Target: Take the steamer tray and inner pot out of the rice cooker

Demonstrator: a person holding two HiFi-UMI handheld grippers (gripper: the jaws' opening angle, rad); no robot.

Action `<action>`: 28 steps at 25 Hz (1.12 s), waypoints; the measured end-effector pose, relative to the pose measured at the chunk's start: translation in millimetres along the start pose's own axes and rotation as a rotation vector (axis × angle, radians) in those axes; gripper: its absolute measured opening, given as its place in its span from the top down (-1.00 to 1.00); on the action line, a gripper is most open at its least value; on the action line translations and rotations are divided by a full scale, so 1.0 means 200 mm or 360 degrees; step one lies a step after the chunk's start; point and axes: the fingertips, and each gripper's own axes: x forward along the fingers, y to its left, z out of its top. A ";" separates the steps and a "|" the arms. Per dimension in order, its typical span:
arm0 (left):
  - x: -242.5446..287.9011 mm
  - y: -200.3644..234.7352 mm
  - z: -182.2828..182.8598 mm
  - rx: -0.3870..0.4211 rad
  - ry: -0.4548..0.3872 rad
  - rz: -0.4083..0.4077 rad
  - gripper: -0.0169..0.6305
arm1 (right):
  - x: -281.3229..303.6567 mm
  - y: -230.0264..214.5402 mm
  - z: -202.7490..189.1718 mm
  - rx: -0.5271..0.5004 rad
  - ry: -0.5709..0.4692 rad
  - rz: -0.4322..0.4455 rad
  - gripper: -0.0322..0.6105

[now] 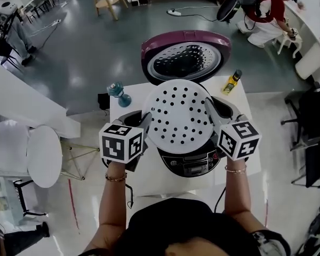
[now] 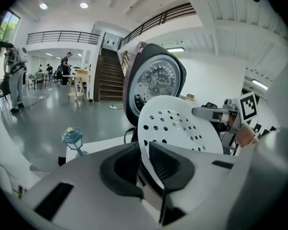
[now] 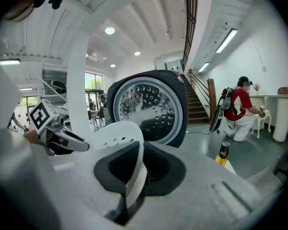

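White perforated steamer tray [image 1: 178, 116] held just above open rice cooker [image 1: 194, 164]; left gripper [image 2: 145, 164] and right gripper [image 3: 134, 169] clamped on opposite rim edges for balanced lifting; inner pot presumably underneath, hidden from view

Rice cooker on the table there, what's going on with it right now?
A person holds a gripper in each hand. The left gripper and the right gripper both have their jaws shut on opposite edges of the white perforated steamer tray. The tray is held just above the open rice cooker, whose lid stands up behind it. The inner pot is hidden beneath the tray.
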 end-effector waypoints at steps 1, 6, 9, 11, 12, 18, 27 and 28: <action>-0.02 0.01 0.00 0.0005 -0.0008 0.0014 0.79 | 0.00 0.02 0.01 -0.0010 -0.0008 -0.0004 0.81; -0.16 0.08 0.02 -0.0007 -0.0063 0.0027 0.81 | -0.02 0.17 0.06 -0.0028 -0.0048 -0.0008 0.81; -0.28 0.15 0.04 0.0030 -0.0085 0.0024 0.81 | -0.02 0.30 0.11 -0.0015 -0.0081 -0.0023 0.81; -0.37 0.23 0.06 0.0058 -0.0088 0.0033 0.81 | 0.01 0.42 0.13 -0.0017 -0.0096 -0.0033 0.81; -0.41 0.27 0.06 0.0064 -0.0087 0.0039 0.81 | 0.02 0.47 0.13 -0.0018 -0.0102 -0.0034 0.81; -0.56 0.58 -0.02 0.0045 -0.0032 0.0093 0.83 | 0.20 0.76 0.09 0.0001 -0.0076 -0.0033 0.80; -0.58 1.03 -0.27 0.0069 0.0192 0.0002 0.83 | 0.49 1.09 -0.19 0.0156 0.0085 -0.0125 0.80; -0.57 1.08 -0.31 0.0065 0.0222 -0.0015 0.83 | 0.52 1.13 -0.24 0.0157 0.0102 -0.0154 0.80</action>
